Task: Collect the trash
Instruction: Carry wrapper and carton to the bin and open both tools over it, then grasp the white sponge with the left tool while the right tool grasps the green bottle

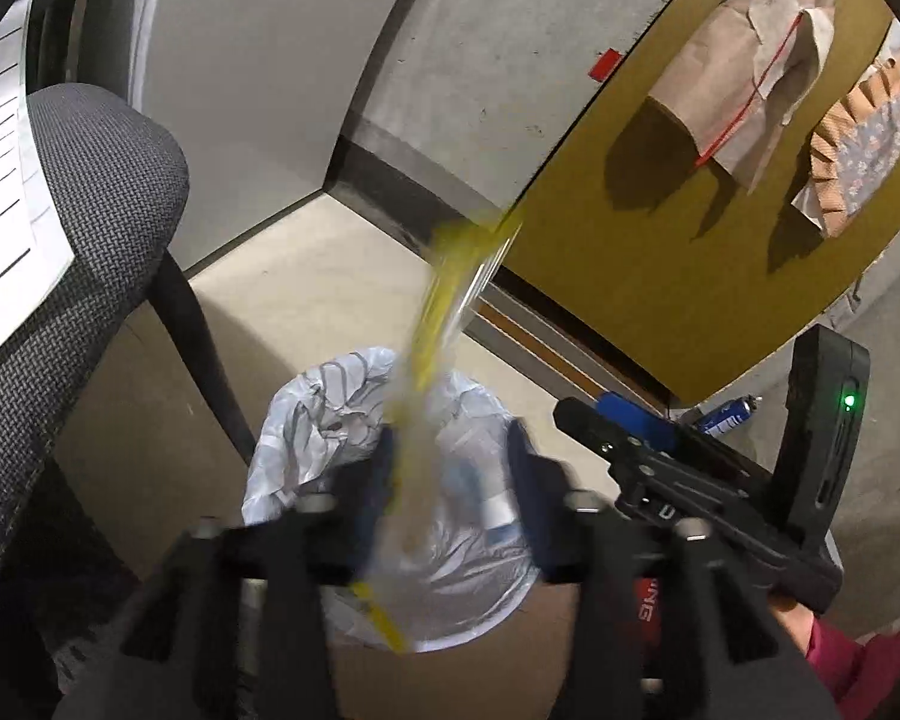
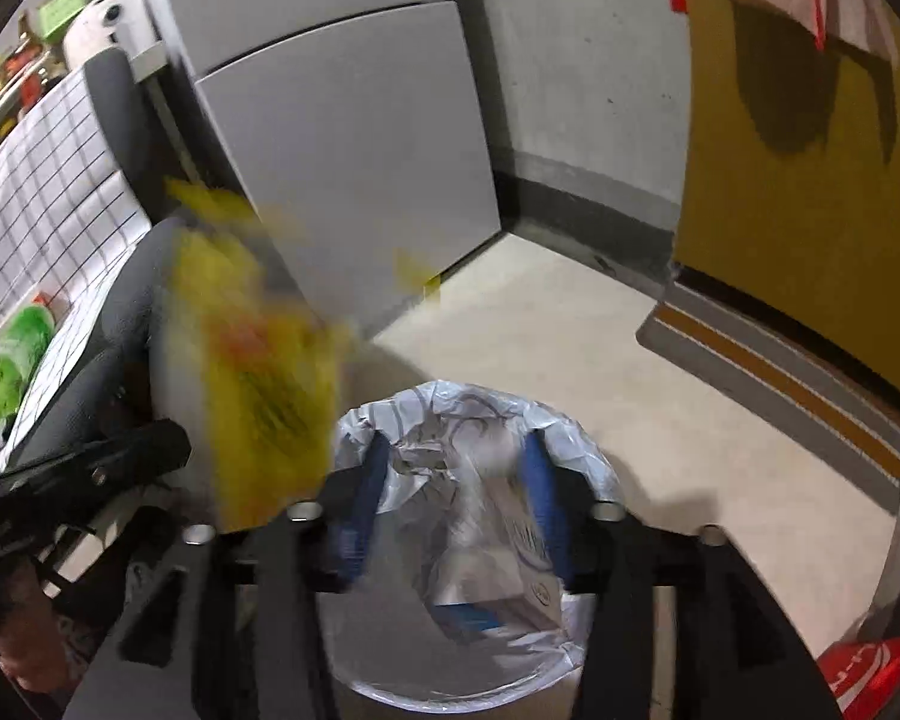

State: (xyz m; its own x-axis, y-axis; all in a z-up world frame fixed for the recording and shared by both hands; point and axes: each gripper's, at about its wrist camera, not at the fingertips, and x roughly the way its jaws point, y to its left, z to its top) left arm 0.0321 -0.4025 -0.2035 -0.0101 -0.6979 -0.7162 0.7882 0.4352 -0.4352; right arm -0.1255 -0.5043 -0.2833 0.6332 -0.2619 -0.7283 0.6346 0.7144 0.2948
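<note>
A trash bin [image 1: 306,438] lined with a white plastic bag stands on the floor; it also shows in the right wrist view [image 2: 576,438]. A white and blue box [image 2: 510,576] lies inside it. A yellow wrapper [image 1: 444,312], blurred by motion, is between the fingers of my left gripper [image 1: 450,480], above the bin; its jaws stand apart and I cannot tell whether they touch it. It also shows in the right wrist view [image 2: 258,360]. My right gripper [image 2: 456,498] is open and empty over the bin.
A grey fabric chair [image 1: 90,192] with a lined paper sheet [image 1: 0,180] stands left of the bin. A grey cabinet [image 2: 354,138] is behind. A yellow board [image 1: 678,228] with pinned papers leans at the right. A green bottle [image 2: 12,360] lies on the chair.
</note>
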